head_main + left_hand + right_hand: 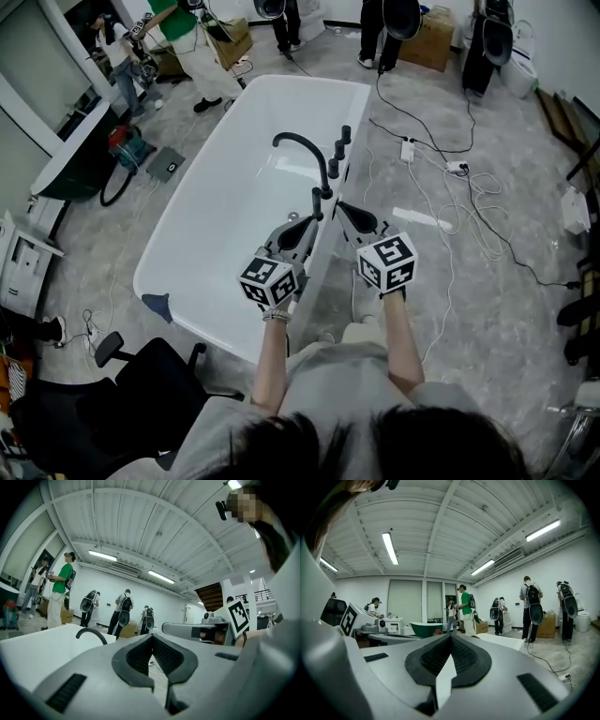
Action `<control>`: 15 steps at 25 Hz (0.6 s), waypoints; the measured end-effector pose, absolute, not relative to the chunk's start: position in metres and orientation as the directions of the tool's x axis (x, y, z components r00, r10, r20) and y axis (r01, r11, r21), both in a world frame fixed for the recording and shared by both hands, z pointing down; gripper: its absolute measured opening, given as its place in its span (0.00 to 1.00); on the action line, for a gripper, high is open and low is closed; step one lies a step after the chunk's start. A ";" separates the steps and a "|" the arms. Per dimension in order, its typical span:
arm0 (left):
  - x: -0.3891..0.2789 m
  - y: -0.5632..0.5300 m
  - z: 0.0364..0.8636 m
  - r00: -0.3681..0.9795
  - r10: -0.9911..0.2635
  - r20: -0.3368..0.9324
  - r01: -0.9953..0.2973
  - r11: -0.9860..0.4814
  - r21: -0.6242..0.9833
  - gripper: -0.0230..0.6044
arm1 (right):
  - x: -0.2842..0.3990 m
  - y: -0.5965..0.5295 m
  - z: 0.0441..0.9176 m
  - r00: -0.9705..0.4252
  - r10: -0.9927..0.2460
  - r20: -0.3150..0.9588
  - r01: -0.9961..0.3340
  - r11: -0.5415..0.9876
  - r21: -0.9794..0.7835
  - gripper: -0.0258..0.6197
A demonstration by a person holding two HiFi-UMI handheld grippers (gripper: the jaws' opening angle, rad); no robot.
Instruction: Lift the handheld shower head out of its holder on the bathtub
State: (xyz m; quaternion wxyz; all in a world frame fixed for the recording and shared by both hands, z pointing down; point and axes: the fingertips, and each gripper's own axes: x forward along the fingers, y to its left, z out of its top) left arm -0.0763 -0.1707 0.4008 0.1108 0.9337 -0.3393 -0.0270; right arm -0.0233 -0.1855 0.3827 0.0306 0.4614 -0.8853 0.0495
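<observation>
Holding both sets of fingers clenched on nothing: the left gripper [151, 637] has its ribbed black rubber pads meeting at the tips, and the right gripper [450, 637] shows the same in its own view. Each pad sits in a smooth grey plastic shell that tapers to a point.

From the head view, both grippers sit side by side and level, just over the near right rim of the bathtub [173, 225], a glossy white freestanding tub with rounded corners. At twelve o'clock from the tips, an arched matte black spout [302, 142] curves over the basin. Beyond it a row of short black upright fittings [338, 152] stands along the same rim. I judge the handheld shower head [345, 134] to be the farthest post, seated in its holder, though I cannot be sure which one it is.

I read this as the reach, with nothing grasped yet. Next I would need to spread one pair of jaws, bring them around that slim, likely slippery post, clamp, and lift straight up.
</observation>
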 end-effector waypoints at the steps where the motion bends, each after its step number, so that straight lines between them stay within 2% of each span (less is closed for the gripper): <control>1: -0.075 -0.174 0.404 0.760 -0.649 0.030 -0.637 -0.735 0.233 0.04 | -0.022 -0.191 0.385 -0.576 -0.811 0.105 -0.818 0.573 -0.058 0.04; 5: -0.068 -0.183 0.420 0.717 -0.695 0.049 -0.679 -0.680 0.276 0.04 | -0.017 -0.213 0.388 -0.613 -0.782 0.112 -0.790 0.609 -0.065 0.04; 15: -0.056 -0.212 0.453 0.591 -0.802 0.087 -0.777 -0.536 0.332 0.04 | -0.012 -0.242 0.439 -0.727 -0.648 0.224 -0.678 0.729 -0.092 0.04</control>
